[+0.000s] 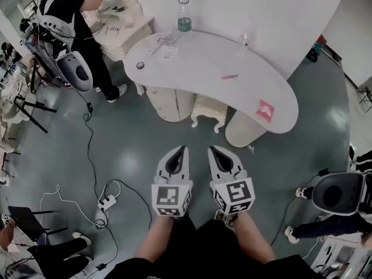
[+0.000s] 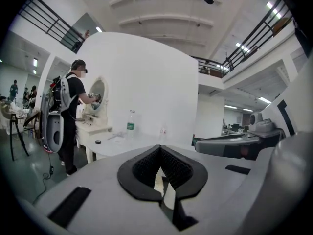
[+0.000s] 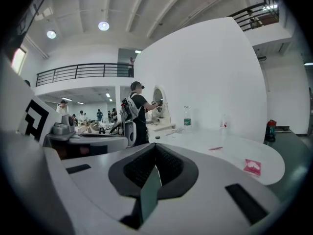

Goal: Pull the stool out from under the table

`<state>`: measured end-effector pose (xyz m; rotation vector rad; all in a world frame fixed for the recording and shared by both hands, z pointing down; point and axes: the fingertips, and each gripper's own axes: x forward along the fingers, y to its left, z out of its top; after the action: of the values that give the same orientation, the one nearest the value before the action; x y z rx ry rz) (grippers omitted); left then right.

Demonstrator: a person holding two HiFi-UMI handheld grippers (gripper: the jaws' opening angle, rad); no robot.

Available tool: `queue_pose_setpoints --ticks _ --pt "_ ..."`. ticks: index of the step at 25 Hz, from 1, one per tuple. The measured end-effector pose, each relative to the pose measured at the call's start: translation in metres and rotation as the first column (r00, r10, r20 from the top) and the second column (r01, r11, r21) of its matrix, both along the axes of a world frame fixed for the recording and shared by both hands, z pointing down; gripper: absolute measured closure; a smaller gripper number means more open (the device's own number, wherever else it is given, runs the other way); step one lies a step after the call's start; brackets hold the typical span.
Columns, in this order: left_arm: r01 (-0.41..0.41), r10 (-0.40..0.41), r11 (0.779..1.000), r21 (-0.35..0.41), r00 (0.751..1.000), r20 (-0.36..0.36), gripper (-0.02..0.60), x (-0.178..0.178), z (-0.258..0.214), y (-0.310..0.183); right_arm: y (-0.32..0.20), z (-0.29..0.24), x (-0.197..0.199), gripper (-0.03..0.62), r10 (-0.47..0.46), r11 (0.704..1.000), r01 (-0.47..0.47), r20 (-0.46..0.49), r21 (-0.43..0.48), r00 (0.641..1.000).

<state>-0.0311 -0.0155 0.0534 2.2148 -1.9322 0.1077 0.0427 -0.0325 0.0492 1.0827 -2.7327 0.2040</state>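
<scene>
The cream stool [image 1: 208, 110], with carved legs, stands tucked under the near edge of the white curved table [image 1: 197, 63], between the table's two pedestals. My left gripper [image 1: 185, 149] and right gripper [image 1: 211, 149] are held side by side over the grey floor, a fair way short of the stool, and point at it. Both are shut with nothing between the jaws. The left gripper [image 2: 159, 149] and the right gripper [image 3: 155, 146] show closed black pads in their own views, with the table top beyond. The stool is hidden behind the jaws in both gripper views.
On the table are a water bottle [image 1: 184, 16], a red pen [image 1: 229, 77], a pink packet [image 1: 265, 110] and a small black ring [image 1: 140, 65]. A person [image 1: 75, 16] works at a vanity at the back left. Cables and a power strip [image 1: 106, 202] lie on the floor at the left. Another person [image 1: 331, 199] stands at the right.
</scene>
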Motion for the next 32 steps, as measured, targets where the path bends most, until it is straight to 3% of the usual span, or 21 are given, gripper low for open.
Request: queue_pose_setpoints --ticks 6,10,19,24,27,30,32 --pt "-0.098 0.098 0.995 -0.019 0.995 -0.007 0.575 -0.072 0.009 -0.023 -0.016 0.010 -0.083 0.588 0.080 0.997 -0.080 -0.018 -0.019 0.997" --pt "-0.111 0.110 0.993 -0.048 0.994 -0.030 0.575 -0.102 0.026 -0.032 -0.020 0.022 -0.105 0.588 0.111 0.992 -0.113 -0.041 -0.049 0.993" --pt "-0.138 0.127 0.977 -0.160 0.989 -0.074 0.575 -0.088 0.079 -0.087 -0.071 0.074 -0.091 0.588 0.164 0.974 -0.174 -0.078 -0.148 0.983" --pt "-0.130 0.133 0.963 -0.238 0.991 -0.006 0.575 -0.089 0.116 -0.138 -0.130 0.125 -0.100 0.588 0.126 0.970 -0.136 -0.060 -0.204 0.990" --pt "-0.151 0.176 0.959 -0.238 0.980 0.087 0.575 -0.092 0.145 -0.178 -0.171 0.164 -0.101 0.588 0.109 0.972 -0.118 -0.055 -0.205 0.993" --pt "-0.215 0.248 0.961 -0.173 0.949 0.197 0.575 -0.092 0.178 -0.212 -0.202 0.205 -0.100 0.588 0.077 0.994 -0.090 -0.204 -0.058 0.976" --pt "-0.251 0.275 0.959 -0.133 0.935 0.223 0.575 -0.088 0.198 -0.225 -0.212 0.227 -0.097 0.588 0.061 0.998 -0.052 -0.287 0.039 0.956"
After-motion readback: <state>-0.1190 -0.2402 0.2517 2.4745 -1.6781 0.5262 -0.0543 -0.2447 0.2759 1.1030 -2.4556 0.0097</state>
